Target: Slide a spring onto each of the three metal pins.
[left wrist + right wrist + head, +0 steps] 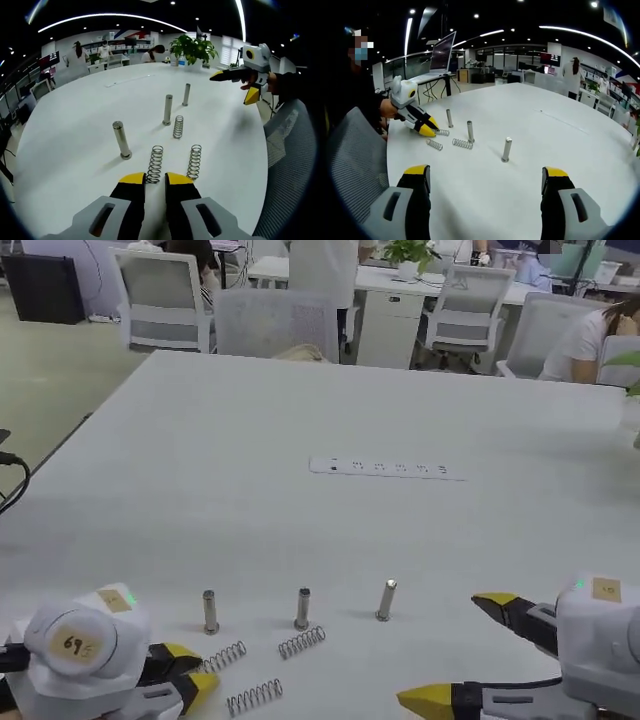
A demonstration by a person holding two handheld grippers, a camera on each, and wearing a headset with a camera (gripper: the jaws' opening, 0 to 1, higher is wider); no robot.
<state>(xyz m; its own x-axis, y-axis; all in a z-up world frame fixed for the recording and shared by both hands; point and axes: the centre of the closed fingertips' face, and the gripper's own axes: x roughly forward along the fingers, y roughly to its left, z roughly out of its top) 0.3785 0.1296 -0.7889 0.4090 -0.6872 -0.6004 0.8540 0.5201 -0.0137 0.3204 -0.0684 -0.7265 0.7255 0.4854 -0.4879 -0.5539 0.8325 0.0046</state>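
Three metal pins (303, 608) stand upright in a row on the white table (400, 400), all bare, with three springs (301, 642) lying loose just nearer than the left two. The left gripper (195, 670) sits just left of the springs, jaws almost together on nothing; the right gripper (443, 650), off right, has jaws spread wide, empty.

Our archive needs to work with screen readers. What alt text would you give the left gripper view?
Three springs lie loose on a white table beside three upright metal pins, all bare. The left gripper points its yellow-tipped jaws, close together, at the two nearest springs; the right gripper hangs open at upper right.
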